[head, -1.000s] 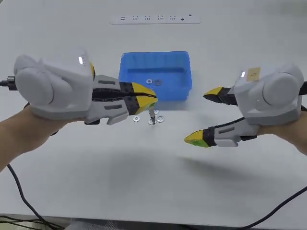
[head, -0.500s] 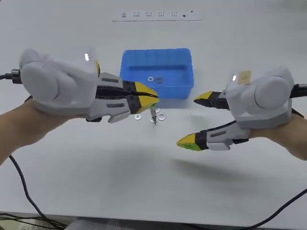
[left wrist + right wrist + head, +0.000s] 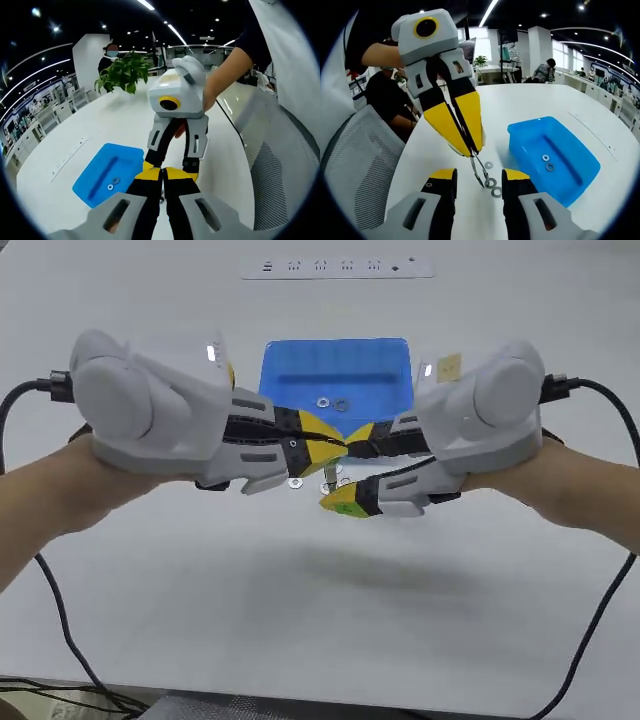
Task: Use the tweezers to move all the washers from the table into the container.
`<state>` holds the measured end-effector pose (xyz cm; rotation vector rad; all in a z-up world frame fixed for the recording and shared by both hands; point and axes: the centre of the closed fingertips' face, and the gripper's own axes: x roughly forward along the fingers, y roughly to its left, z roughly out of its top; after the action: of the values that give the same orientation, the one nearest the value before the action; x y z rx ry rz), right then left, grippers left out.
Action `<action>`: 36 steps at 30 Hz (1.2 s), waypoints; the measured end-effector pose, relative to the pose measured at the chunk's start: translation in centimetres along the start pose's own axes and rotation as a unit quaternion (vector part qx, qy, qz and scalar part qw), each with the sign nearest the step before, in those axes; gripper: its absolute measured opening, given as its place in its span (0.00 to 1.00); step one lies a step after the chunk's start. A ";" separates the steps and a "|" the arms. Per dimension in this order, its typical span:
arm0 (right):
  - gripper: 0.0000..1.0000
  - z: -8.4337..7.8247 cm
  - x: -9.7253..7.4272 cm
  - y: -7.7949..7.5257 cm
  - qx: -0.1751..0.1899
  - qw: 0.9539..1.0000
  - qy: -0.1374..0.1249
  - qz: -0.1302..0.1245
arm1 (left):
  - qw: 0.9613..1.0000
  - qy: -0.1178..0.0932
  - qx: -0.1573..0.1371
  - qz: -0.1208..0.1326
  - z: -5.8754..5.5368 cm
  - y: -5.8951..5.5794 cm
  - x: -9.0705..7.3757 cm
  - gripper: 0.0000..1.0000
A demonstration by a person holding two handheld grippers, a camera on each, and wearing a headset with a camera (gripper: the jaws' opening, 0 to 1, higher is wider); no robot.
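My left gripper (image 3: 335,443) (image 3: 163,172) is shut on thin metal tweezers (image 3: 328,480) (image 3: 479,170), which hang from its yellow jaws (image 3: 472,150) down to the table. Their tips stand among three small washers (image 3: 490,182) (image 3: 295,482) lying just in front of the blue container (image 3: 300,355) (image 3: 570,170) (image 3: 100,167). Two washers (image 3: 323,403) (image 3: 545,158) (image 3: 110,187) lie inside the container. My right gripper (image 3: 342,470) (image 3: 480,175) is open and faces the left one, one jaw on each side of the tweezers, apart from them.
A white power strip (image 3: 338,267) lies at the table's far edge behind the container. Cables (image 3: 600,400) trail from both grippers off the table's sides. A mesh chair (image 3: 360,165) stands by the table, and a person (image 3: 542,70) is in the background.
My right gripper has moved left, from well apart to right up against the left gripper's tip, and now straddles the tweezers. The left gripper still holds the tweezers over the washers.
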<state>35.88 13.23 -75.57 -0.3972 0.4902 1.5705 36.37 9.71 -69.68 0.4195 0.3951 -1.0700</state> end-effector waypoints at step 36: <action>0.09 -1.5 1.1 0.0 -0.080 0.996 0.021 0.009 | 0.999 0.003 -0.009 0.034 -0.1 0.3 0.4 0.15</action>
<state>35.79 13.37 -77.43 -0.5512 0.4023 1.6278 36.82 9.61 -69.92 0.4176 0.3925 -0.9991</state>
